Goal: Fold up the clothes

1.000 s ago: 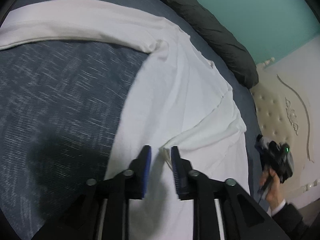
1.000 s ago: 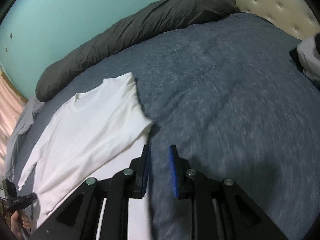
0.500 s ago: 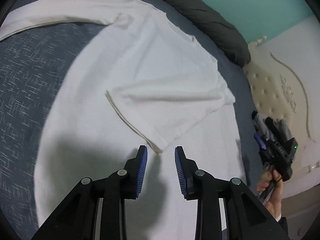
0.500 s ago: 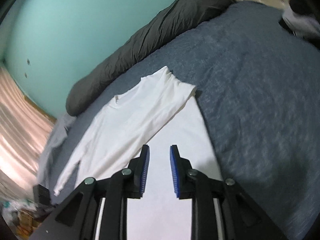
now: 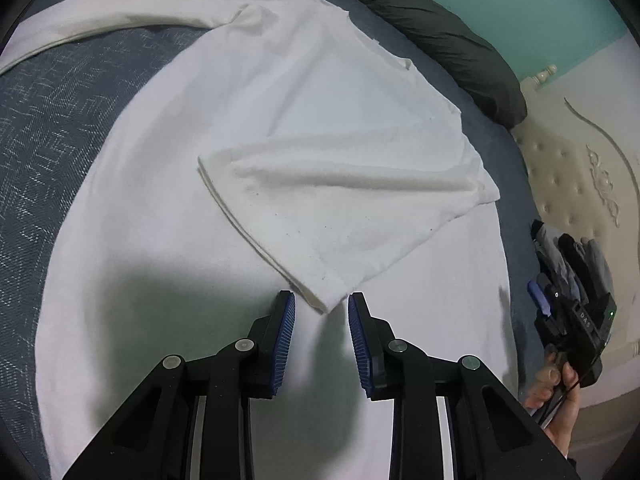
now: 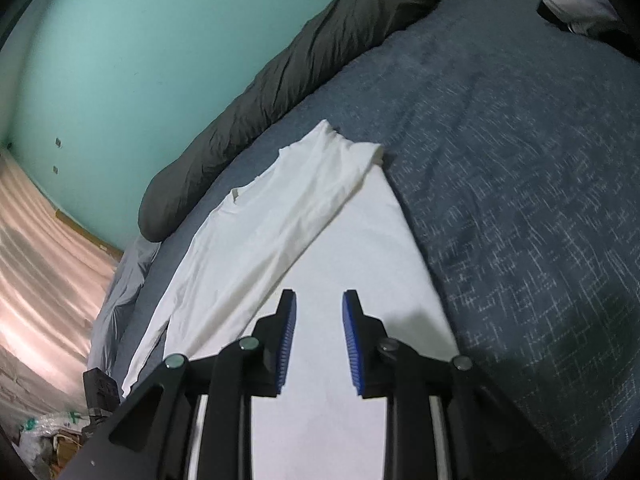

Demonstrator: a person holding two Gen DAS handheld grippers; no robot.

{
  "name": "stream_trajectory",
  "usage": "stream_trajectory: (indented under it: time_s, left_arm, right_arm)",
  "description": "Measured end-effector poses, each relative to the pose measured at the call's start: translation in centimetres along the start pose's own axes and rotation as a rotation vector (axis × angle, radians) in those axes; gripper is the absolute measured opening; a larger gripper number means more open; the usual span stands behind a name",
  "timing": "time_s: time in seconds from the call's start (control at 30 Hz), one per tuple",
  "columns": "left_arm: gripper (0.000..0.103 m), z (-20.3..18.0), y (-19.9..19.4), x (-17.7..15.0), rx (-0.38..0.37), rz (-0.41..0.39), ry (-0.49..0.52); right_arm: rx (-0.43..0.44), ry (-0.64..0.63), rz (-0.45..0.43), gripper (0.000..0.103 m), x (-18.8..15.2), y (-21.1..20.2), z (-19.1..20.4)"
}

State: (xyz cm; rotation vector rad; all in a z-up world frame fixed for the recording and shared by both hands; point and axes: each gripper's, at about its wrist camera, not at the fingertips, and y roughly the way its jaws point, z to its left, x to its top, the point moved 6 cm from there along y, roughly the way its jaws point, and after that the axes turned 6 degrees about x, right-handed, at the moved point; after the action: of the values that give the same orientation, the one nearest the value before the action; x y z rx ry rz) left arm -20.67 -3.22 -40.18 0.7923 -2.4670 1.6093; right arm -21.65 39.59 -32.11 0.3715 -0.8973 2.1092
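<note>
Flanking the white shirt (image 5: 304,128): dark bolster (image 5: 432,28), padded headboard (image 5: 568,184) (both hand-held grippers parted, empty).

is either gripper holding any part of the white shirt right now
No. The left gripper stands open, the folded sleeve's cuff corner loose between its pads. The right gripper is open over the white shirt, empty.

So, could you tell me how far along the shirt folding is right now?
Early. Done: one sleeve lies folded across the white shirt. In hand: nothing; the left gripper hovers open at that cuff, the right gripper open over the body. Left: the other sleeve stays outstretched, body unfolded.
</note>
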Motion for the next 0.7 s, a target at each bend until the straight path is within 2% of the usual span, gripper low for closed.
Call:
stream_trajectory:
  time_s: [0.03,0.07,0.17,0.47,0.53,0.7]
  left_arm:
    - [0.021,0.0,0.1,0.1,-0.002,0.000,0.000]
    - [0.009,-0.2,0.2,0.1,-0.006,0.003,0.008]
    - [0.002,-0.7,0.2,0.0,-0.022,0.012,0.033]
    - [0.001,-1.8,-3.5,-0.3,-0.054,-0.007,0.100]
    - [0.001,-1.7,-4.1,-0.5,-0.069,0.008,0.099]
    - [0.001,-1.3,-3.1,-1.1,-0.044,0.055,0.098]
  right_arm:
    - [0.002,0.008,-0.001,0.023,0.0,0.0,-0.2]
    - [0.004,0.010,-0.002,0.023,0.1,0.1,-0.2]
    - [0.006,0.014,-0.007,0.024,0.2,0.0,-0.4]
    - [0.003,0.044,-0.002,0.024,-0.1,0.2,-0.9]
    - [0.003,0.039,-0.003,0.024,-0.1,0.2,-0.8]
    - [0.005,0.031,0.001,0.024,-0.1,0.3,-0.7]
